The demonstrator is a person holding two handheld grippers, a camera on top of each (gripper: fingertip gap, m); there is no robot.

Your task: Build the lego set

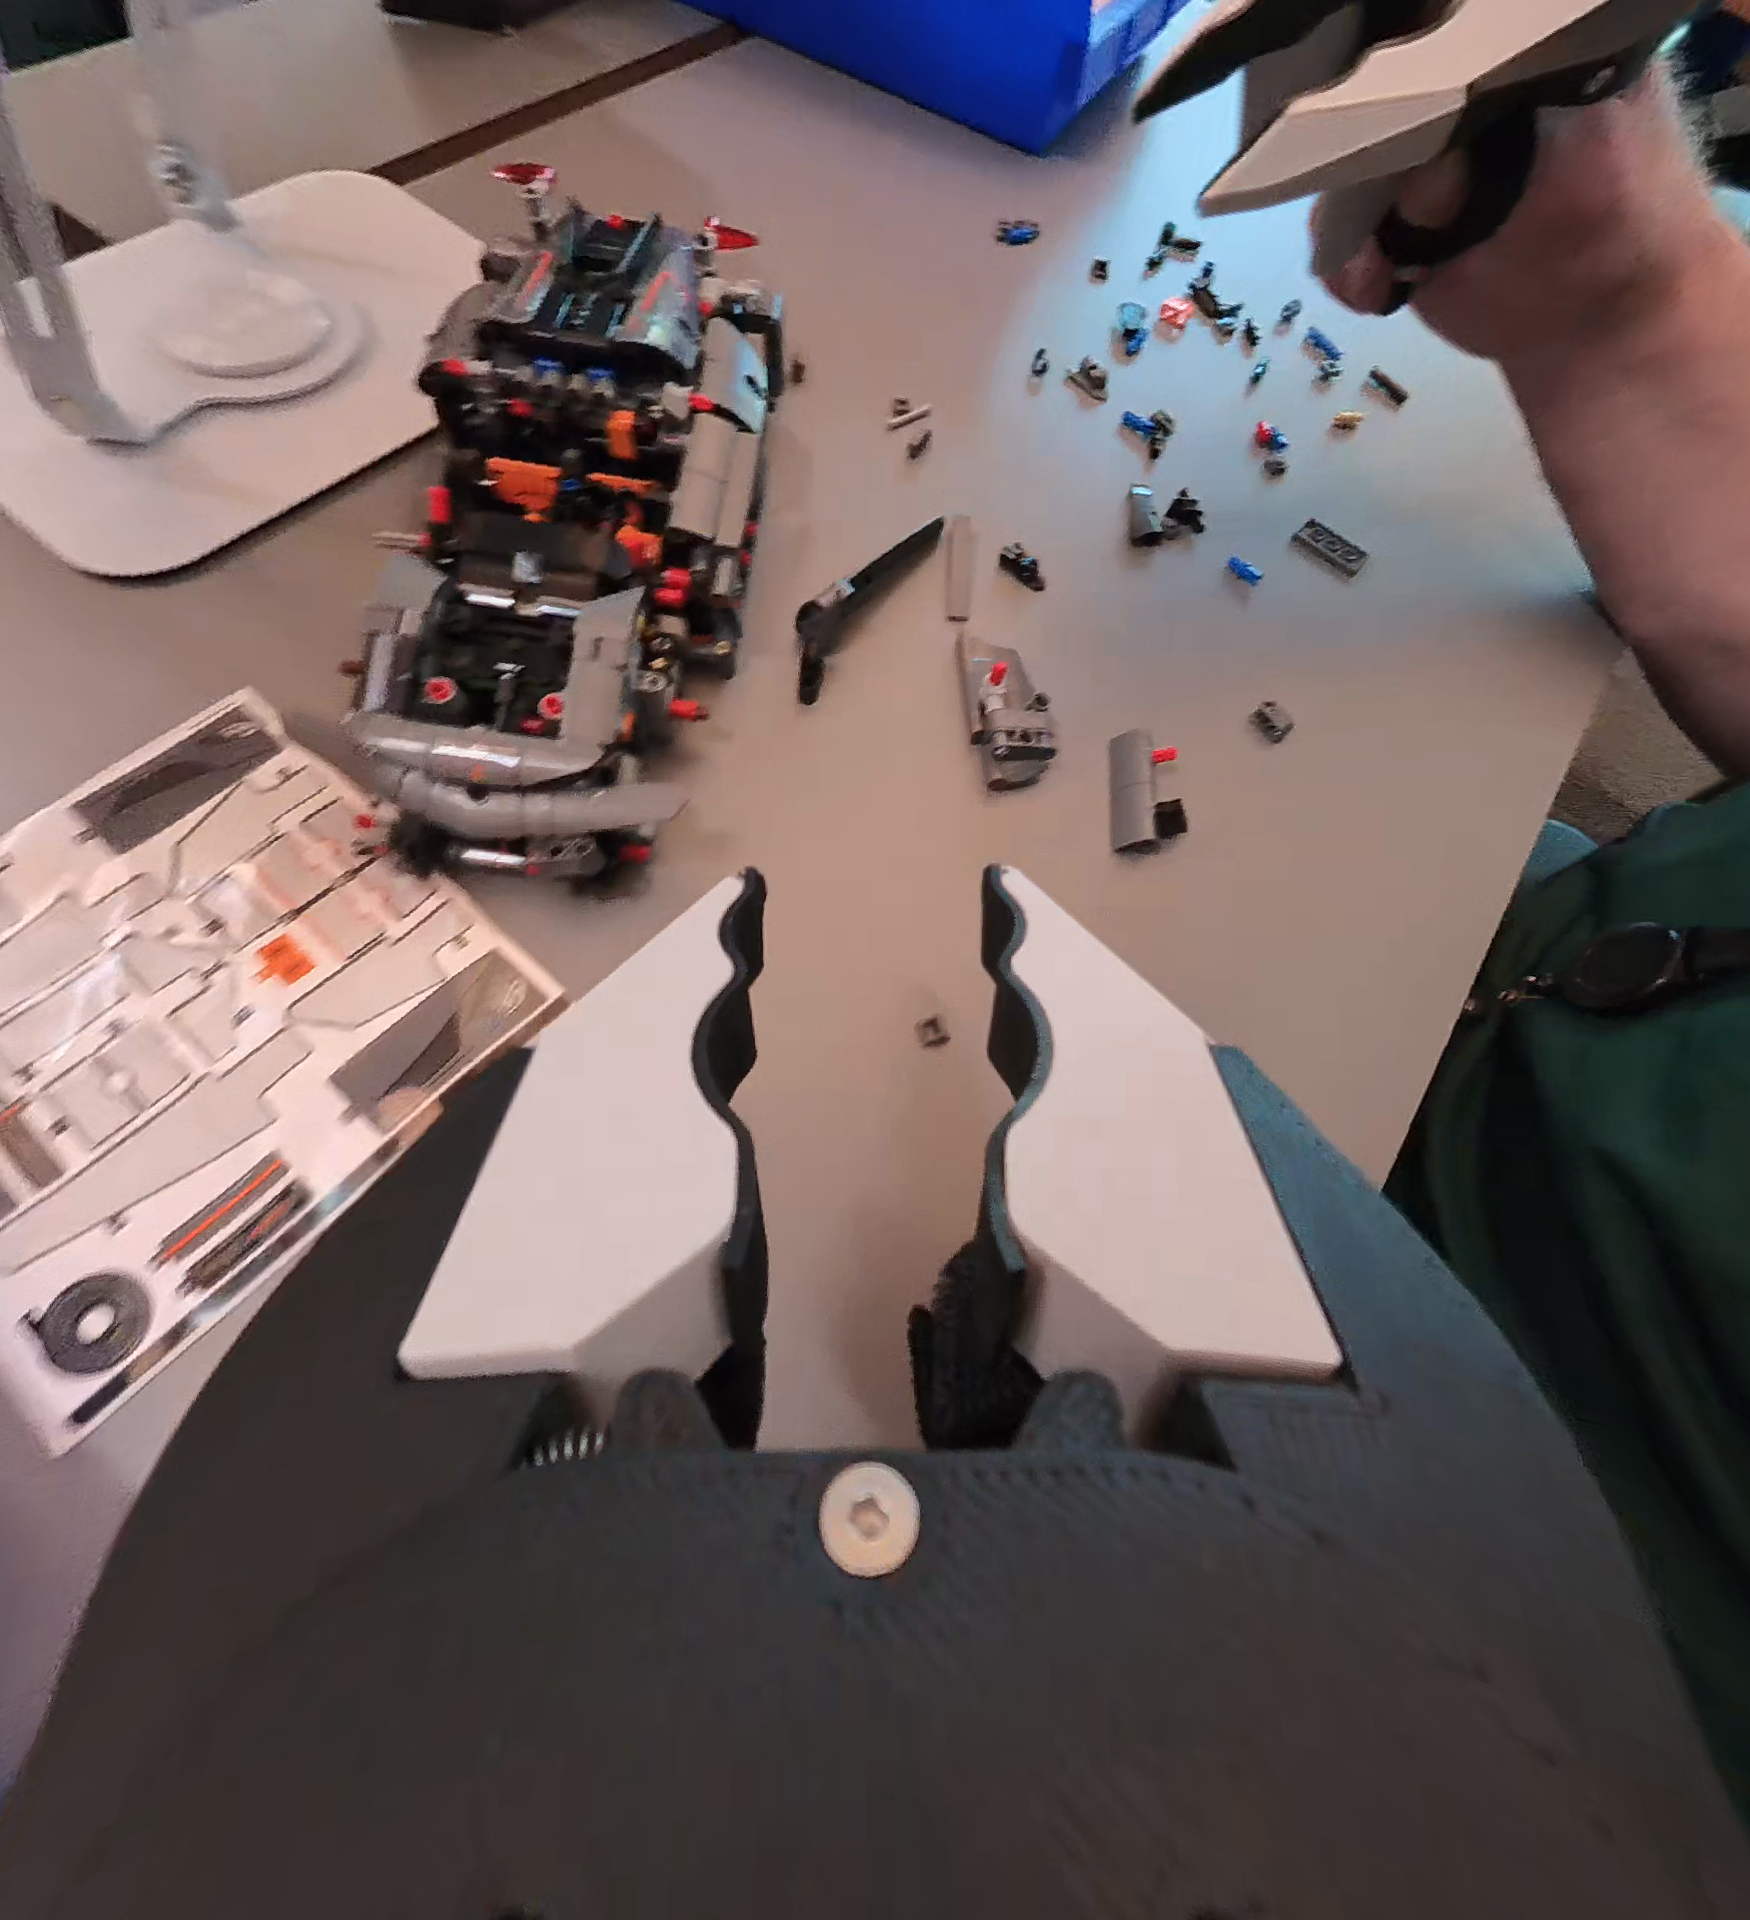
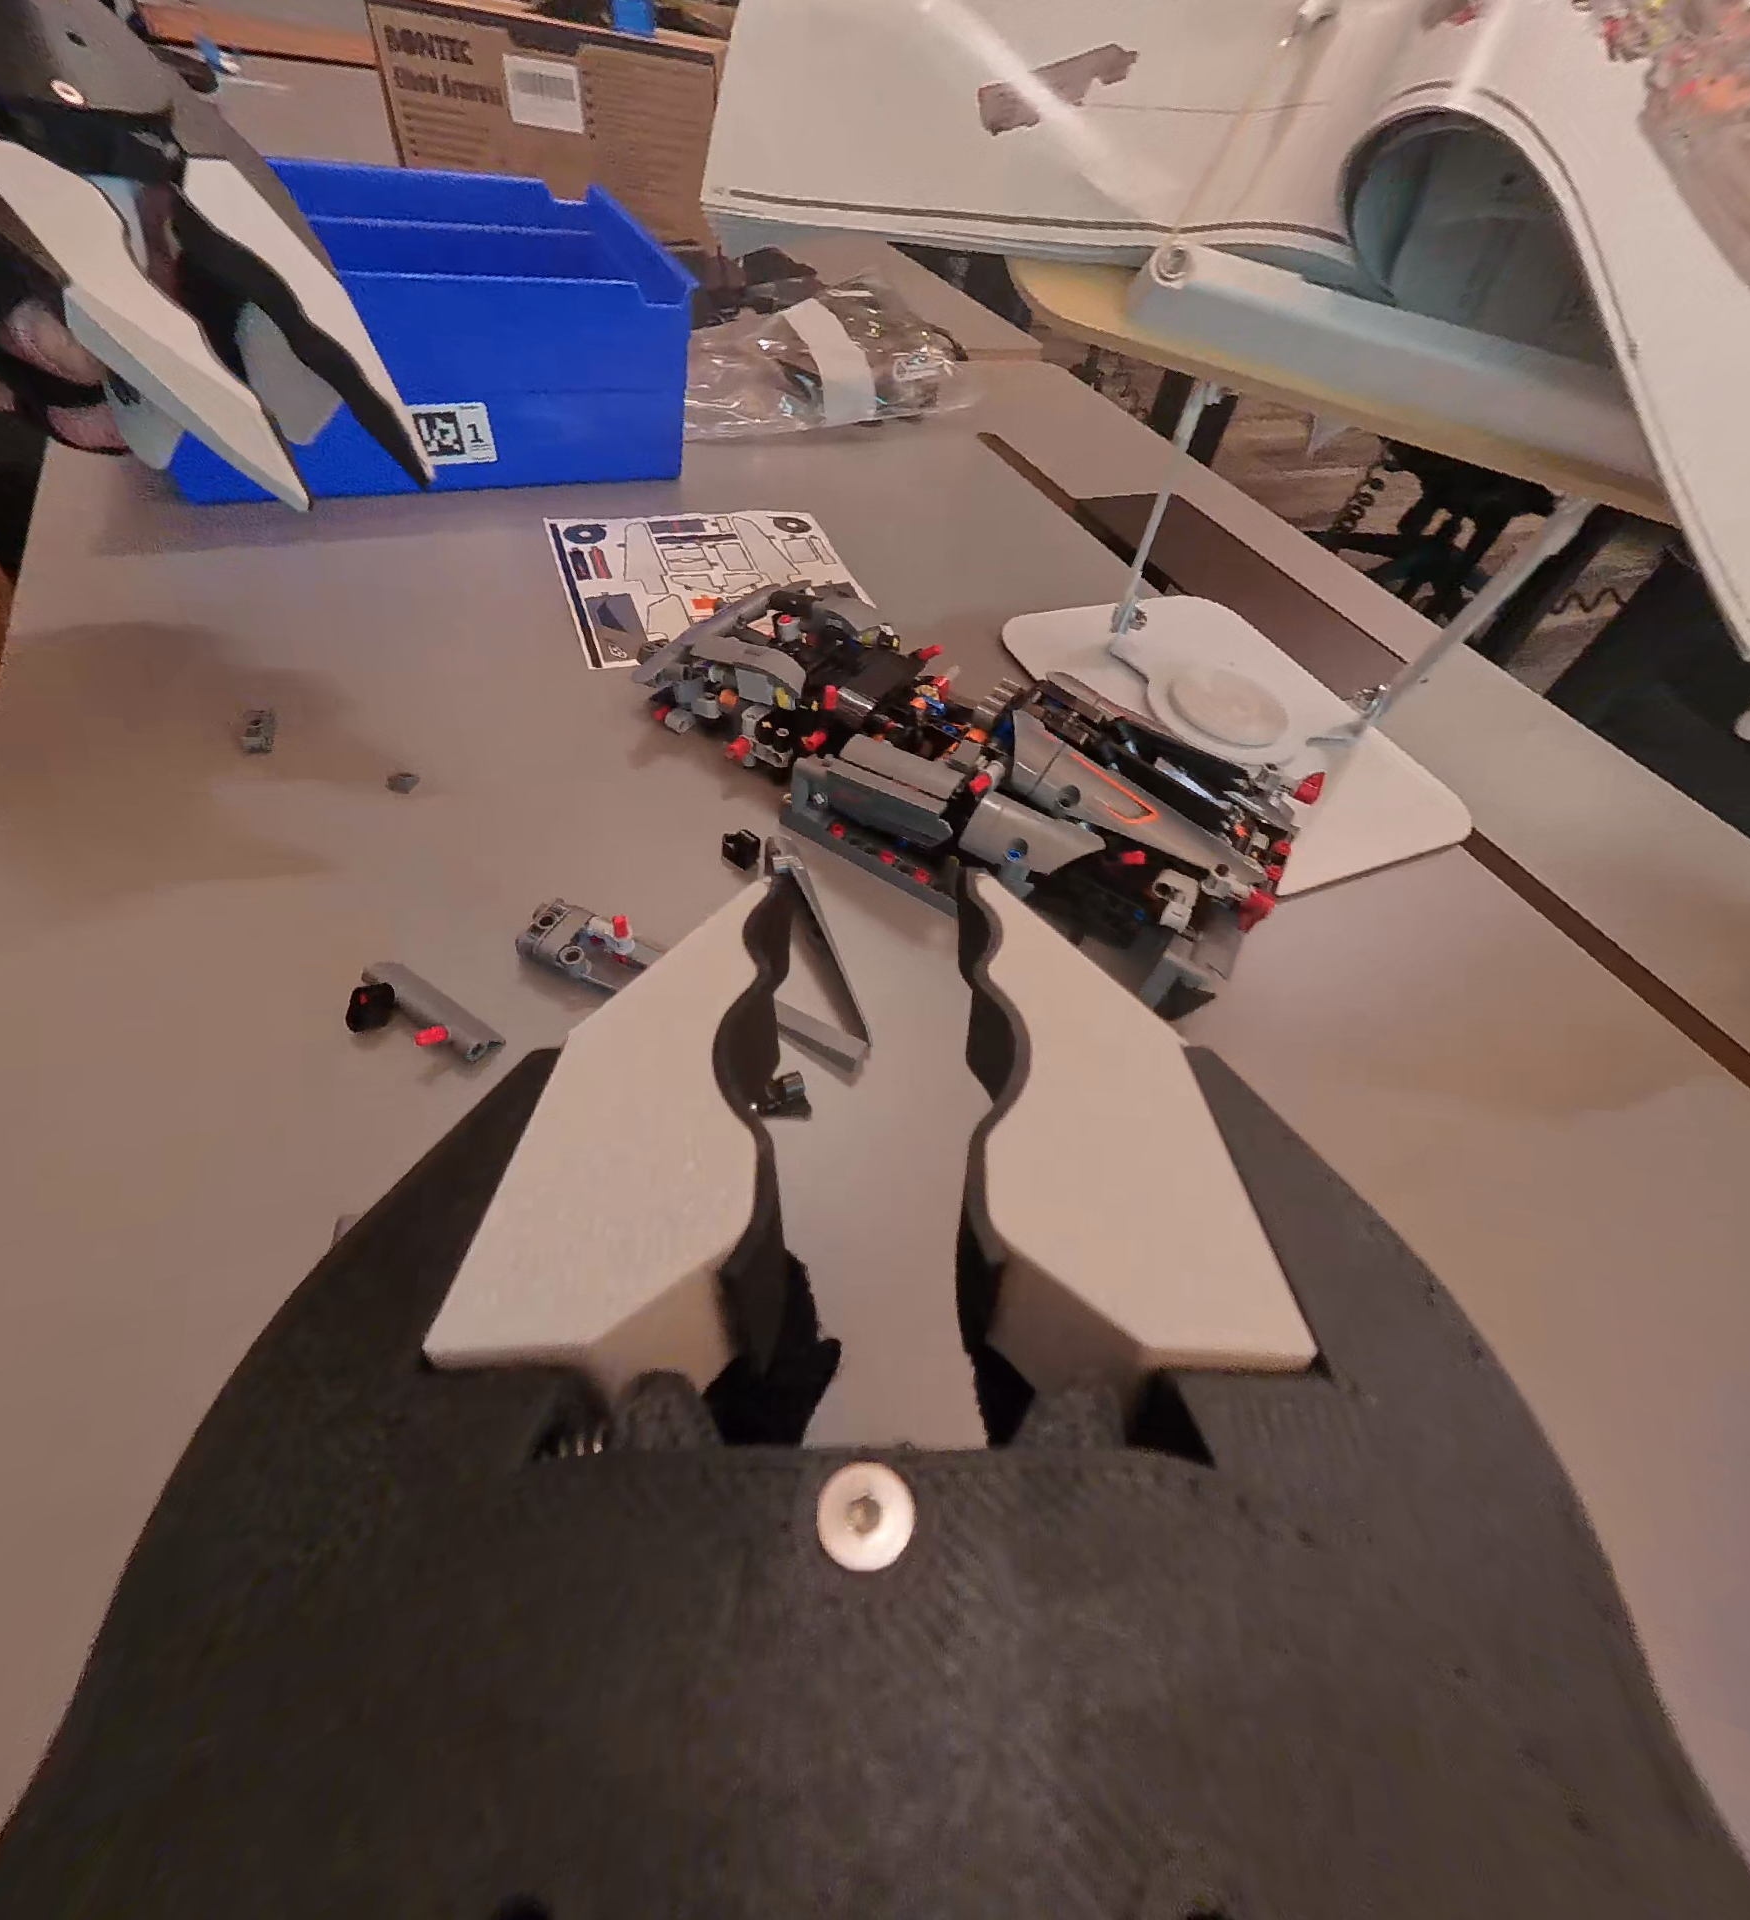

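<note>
Ahead of your left gripper and to the right, the scattered small pieces are too tiny to tell apart by shape. Left of those jaws, the sticker sheet is smeared by blur and partly hidden behind the gripper body. In the right wrist view, your right gripper covers the near corner of the lego car, and its left finger hides part of a grey strip. The other gripper is cut off by the top edge in both views.
</note>
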